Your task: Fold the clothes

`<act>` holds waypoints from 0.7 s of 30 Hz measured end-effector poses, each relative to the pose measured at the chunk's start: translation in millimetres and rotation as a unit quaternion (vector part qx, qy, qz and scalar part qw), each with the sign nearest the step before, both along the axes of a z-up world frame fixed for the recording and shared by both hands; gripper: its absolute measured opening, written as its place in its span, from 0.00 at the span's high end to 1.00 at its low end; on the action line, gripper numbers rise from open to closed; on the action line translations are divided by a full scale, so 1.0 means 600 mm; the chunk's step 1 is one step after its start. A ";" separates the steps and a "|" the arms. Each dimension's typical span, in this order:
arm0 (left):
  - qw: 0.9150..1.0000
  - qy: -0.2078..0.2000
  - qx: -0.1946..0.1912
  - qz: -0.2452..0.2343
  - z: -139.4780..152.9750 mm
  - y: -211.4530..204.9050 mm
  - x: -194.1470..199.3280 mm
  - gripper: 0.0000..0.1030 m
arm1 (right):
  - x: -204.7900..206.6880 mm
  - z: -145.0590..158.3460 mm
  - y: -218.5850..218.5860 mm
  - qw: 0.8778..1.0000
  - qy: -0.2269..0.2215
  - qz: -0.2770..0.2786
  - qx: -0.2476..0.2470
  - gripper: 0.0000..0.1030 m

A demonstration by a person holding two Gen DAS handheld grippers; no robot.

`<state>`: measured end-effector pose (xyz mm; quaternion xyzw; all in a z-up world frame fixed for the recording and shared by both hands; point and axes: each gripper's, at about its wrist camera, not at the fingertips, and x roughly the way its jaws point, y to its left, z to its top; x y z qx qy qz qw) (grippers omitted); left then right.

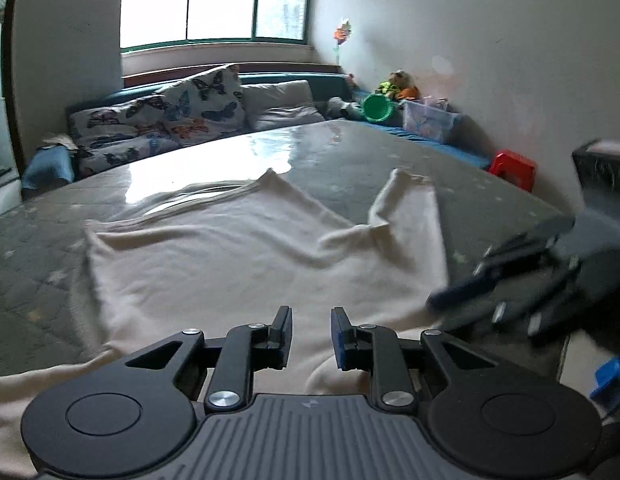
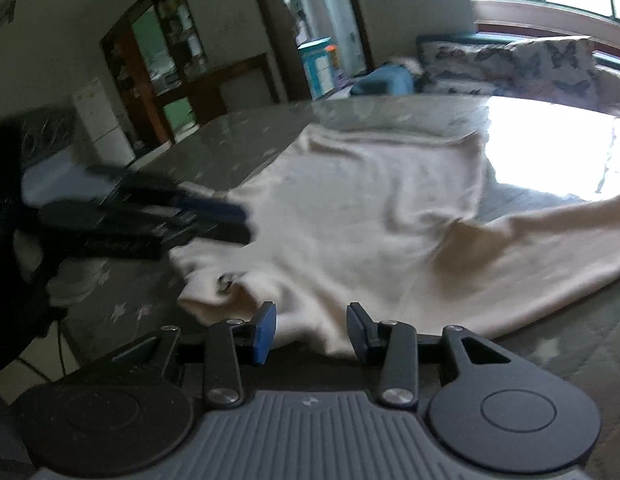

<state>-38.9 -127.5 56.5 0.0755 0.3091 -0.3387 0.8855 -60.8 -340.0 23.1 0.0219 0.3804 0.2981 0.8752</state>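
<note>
Left wrist view: both grippers, left (image 1: 310, 334) and right (image 2: 312, 330), hover agape, empty, over the spread shirt (image 1: 237, 256); next, pinching an edge to fold.

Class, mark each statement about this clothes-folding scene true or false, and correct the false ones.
1. A cream garment lies spread on the table. True.
2. The left gripper is clamped shut on a red towel. False: its jaws stand apart over the cream garment, and no red towel is there.
3. Butterfly-print cushions lie beyond the table. True.
4. The garment is already folded into a neat square. False: it lies rumpled and spread out.
5. The right gripper hangs above the garment's near edge. True.
</note>
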 end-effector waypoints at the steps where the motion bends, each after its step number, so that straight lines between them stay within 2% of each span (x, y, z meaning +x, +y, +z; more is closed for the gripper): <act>1: 1.000 0.004 0.003 -0.009 -0.006 -0.009 0.001 0.77 | -0.001 -0.006 0.006 1.000 0.004 0.005 -0.005 0.61; 3: 0.999 0.015 0.020 -0.027 -0.021 -0.029 0.001 0.77 | -0.005 -0.010 0.008 1.000 0.006 0.005 -0.009 0.62; 6: 0.998 0.021 0.039 -0.046 -0.039 -0.044 -0.004 0.76 | -0.008 0.009 -0.022 1.000 -0.003 -0.021 0.015 0.62; 11: 0.998 0.018 0.033 -0.050 -0.027 -0.047 -0.002 0.74 | 0.013 0.042 -0.109 0.991 -0.036 -0.127 0.004 0.61; 15: 0.998 0.001 0.021 -0.066 -0.007 -0.068 -0.006 0.74 | 0.062 0.037 -0.183 0.972 -0.035 -0.232 -0.012 0.61; 18: 0.996 -0.007 0.019 -0.085 0.000 -0.094 -0.011 0.74 | 0.104 0.022 -0.232 0.951 -0.030 -0.308 -0.019 0.61; 21: 0.995 -0.006 0.019 -0.103 -0.001 -0.117 -0.011 0.74 | 0.143 0.007 -0.266 0.934 -0.022 -0.356 -0.017 0.62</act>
